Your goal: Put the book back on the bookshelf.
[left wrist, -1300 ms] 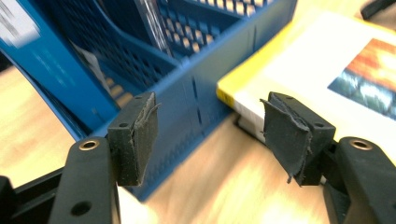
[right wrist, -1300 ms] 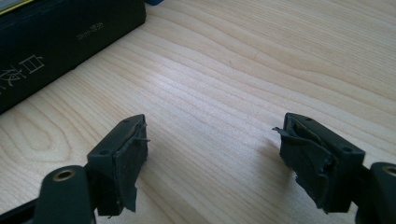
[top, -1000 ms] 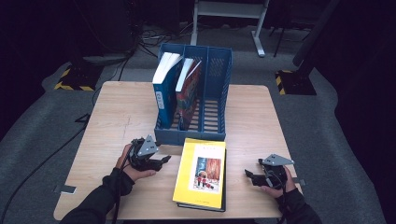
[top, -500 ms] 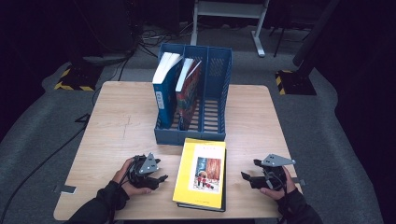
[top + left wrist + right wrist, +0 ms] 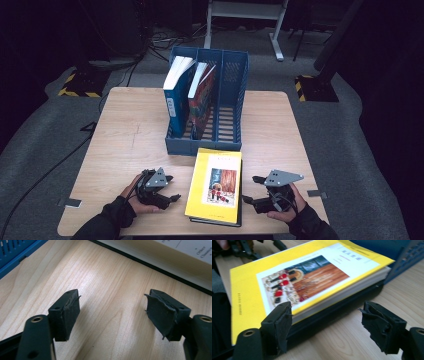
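Observation:
A yellow book with a picture on its cover lies flat at the table's front centre, on a dark layer beneath it. My left gripper rests low over the wood just left of the book. Its jaws have just been opening and nothing is between them; in the left gripper view bare wood lies between the pads, with the book's edge beyond. My right gripper is open at the book's right side. In the right gripper view the yellow book lies close ahead, untouched.
A blue file rack stands behind the book at mid-table, holding two upright books in its left slots; its right slot has room. The table's front edge is close behind both hands. The rack's base lies past the book.
The left hand has come back toward the table's front edge and lower, and its jaws have spread wider. The right gripper has shifted in toward the book's right side.

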Motion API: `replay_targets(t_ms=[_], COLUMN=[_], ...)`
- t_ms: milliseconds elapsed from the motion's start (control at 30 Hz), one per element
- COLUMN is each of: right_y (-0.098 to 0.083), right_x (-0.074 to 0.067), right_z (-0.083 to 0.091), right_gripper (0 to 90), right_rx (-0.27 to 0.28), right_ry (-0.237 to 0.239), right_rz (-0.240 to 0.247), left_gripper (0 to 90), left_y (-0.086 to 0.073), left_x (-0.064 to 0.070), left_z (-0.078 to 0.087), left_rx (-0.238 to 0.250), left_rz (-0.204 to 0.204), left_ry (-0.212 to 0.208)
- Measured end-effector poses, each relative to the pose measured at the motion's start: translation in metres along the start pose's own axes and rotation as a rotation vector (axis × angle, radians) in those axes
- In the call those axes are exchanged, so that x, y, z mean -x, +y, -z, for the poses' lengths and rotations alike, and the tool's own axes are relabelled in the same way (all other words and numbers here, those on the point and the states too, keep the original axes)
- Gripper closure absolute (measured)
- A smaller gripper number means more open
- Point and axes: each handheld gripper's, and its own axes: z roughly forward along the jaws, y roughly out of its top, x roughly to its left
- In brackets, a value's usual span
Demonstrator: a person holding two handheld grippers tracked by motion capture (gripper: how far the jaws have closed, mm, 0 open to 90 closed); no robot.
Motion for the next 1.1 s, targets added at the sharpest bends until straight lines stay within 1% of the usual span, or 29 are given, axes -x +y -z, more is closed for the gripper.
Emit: replay_targets(t_ms=[33,200,233,267,300,367,400,467,533,600,667,833,867,933,1033,1067,1100], right_y=[0.002,0.009,0.010,0.012,0.013,0.013,0.014,0.015,0.017,0.019,0.021,0.021,0.021,0.022,0.021,0.021,0.022], right_x=[-0.002,-0.014,-0.016,-0.018,-0.019,-0.019,-0.019,-0.017,-0.014,-0.014,-0.010,0.000,0.001,0.001,0.001,0.001,0.000], right_z=[-0.001,-0.010,-0.012,-0.015,-0.018,-0.020,-0.027,-0.033,-0.037,-0.040,-0.043,-0.050,-0.051,-0.052,-0.051,-0.051,-0.050], right_gripper=[24.3,23.4,23.3,23.3,23.3,23.2,21.3,16.6,15.0,13.0,9.4,7.3,6.8,6.7,7.1,7.7,10.2], right_rx=[-0.004,-0.036,-0.044,-0.050,-0.067,-0.078,-0.114,-0.146,-0.161,-0.171,-0.188,-0.210,-0.210,-0.212,-0.202,-0.199,-0.192], right_ry=[0.005,0.043,0.040,0.044,0.040,0.040,0.039,0.041,0.051,0.061,0.075,0.123,0.131,0.130,0.131,0.128,0.118], right_rz=[0.009,0.023,0.031,0.031,0.027,0.027,0.017,0.011,0.000,0.001,-0.018,-0.078,-0.079,-0.070,-0.057,-0.055,-0.044], left_gripper=[25.3,24.8,24.5,23.6,22.9,22.2,20.4,18.1,16.1,16.0,16.0,16.0,16.0,16.0,16.0,16.0,16.0], left_y=[0.000,0.000,0.000,0.001,0.001,0.001,0.002,0.003,0.005,0.006,0.008,0.009,0.009,0.010,0.010,0.010,0.010], left_x=[0.000,0.000,0.000,0.000,0.000,0.001,0.001,0.002,0.003,0.004,0.005,0.006,0.006,0.006,0.006,0.006,0.006], left_z=[0.000,0.000,-0.001,-0.001,-0.001,-0.002,-0.002,-0.003,-0.005,-0.007,-0.009,-0.010,-0.010,-0.010,-0.011,-0.011,-0.011], left_rx=[-0.001,0.000,-0.002,-0.006,-0.006,-0.007,-0.010,-0.011,-0.019,-0.017,-0.016,-0.017,-0.016,-0.015,-0.015,-0.016,-0.016], left_rz=[0.002,0.004,0.005,0.003,0.004,0.007,0.010,0.014,0.010,0.005,0.002,-0.003,-0.004,-0.006,-0.004,-0.005,-0.005], left_ry=[0.000,-0.002,0.001,0.004,0.004,0.004,0.007,0.011,0.009,0.003,-0.001,-0.005,-0.008,-0.008,-0.011,-0.011,-0.012])
